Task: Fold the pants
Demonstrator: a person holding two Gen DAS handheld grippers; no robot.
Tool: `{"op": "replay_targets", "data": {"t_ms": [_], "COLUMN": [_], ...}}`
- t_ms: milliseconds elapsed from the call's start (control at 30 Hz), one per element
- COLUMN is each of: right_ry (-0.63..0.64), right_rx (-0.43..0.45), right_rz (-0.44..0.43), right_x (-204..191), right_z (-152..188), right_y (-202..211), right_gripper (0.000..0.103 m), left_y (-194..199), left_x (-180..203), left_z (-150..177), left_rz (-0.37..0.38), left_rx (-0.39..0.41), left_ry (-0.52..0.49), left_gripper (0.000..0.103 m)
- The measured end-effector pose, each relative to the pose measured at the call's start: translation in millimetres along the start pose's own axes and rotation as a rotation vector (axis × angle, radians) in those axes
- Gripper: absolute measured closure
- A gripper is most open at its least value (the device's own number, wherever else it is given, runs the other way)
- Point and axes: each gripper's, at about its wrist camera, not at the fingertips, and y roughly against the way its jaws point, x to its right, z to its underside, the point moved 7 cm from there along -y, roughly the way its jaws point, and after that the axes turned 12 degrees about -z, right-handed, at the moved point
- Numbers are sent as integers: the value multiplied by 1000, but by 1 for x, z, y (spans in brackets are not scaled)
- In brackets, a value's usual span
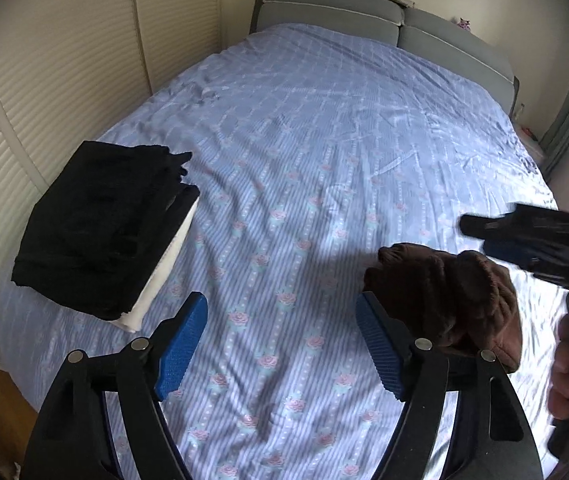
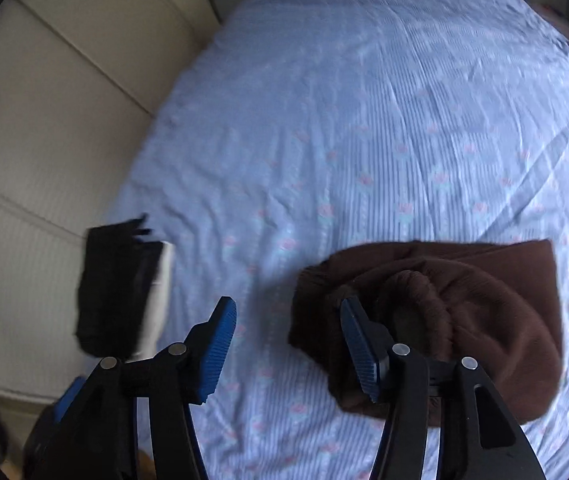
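A brown fleece pair of pants [image 1: 456, 300] lies bunched in a heap on the blue flowered bedspread [image 1: 304, 140], near the front right. In the right wrist view the pants [image 2: 464, 320] lie under and right of my right gripper [image 2: 288, 344], which is open and empty above them. My left gripper [image 1: 282, 344] is open and empty above the sheet, just left of the pants. The right gripper [image 1: 524, 236] shows in the left wrist view, hovering over the pants, blurred.
A folded black garment on a white one [image 1: 104, 224] lies at the bed's left edge, also in the right wrist view [image 2: 120, 292]. A grey padded headboard [image 1: 364, 12] stands at the far end. Slatted cream closet doors [image 1: 44, 80] run along the left.
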Motion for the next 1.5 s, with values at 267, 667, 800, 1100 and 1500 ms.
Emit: {"op": "replay_targets", "data": {"t_ms": [267,667,800,1100,1500], "right_ry": [-54,-356,-360,-310,-273], "right_rx": [136,105,95,49,-55], "right_rz": [190,205,189,160,134], "right_x": [106,217,218,211,206], "right_z": [29,90,92,89,99], "right_y": [114,143,142,127,90], "right_gripper": [30,30,30,30,30], "left_y": [12,-27,-53,-56,-96], "left_x": [71,213,227,204,139], "left_z": [2,-1,9,28,70], "left_rz": [154,246,188,194,205], "left_rx": [-14,-131,-222,-280,-405], "left_ry": [-76,-192,-184,-86,179], "left_gripper": [21,17,17,69,29]}}
